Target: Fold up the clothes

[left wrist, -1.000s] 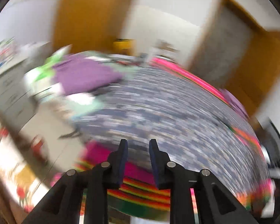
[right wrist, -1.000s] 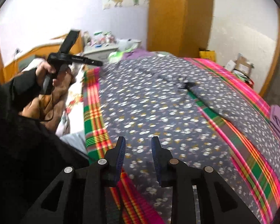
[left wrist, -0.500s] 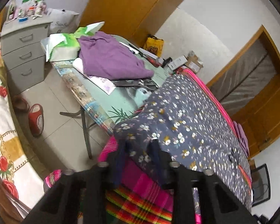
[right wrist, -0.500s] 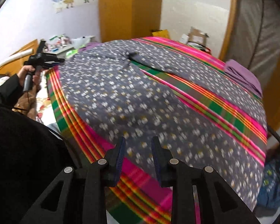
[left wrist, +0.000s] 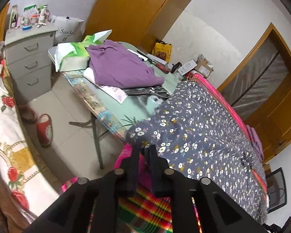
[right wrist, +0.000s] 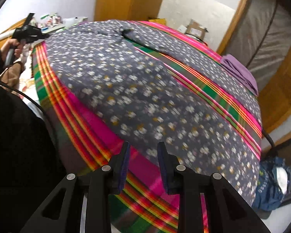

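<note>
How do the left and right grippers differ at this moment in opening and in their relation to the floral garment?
The left gripper has narrow, closing jaws with the corner of the floral garment between them; the right gripper stands open, holding nothing. The left is at the garment's corner near the folding table; the right hovers at its hem over the striped blanket. Both point down at the same garment.

Left tongs (left wrist: 144,151) closing on floral garment's (left wrist: 199,136) corner.
</note>
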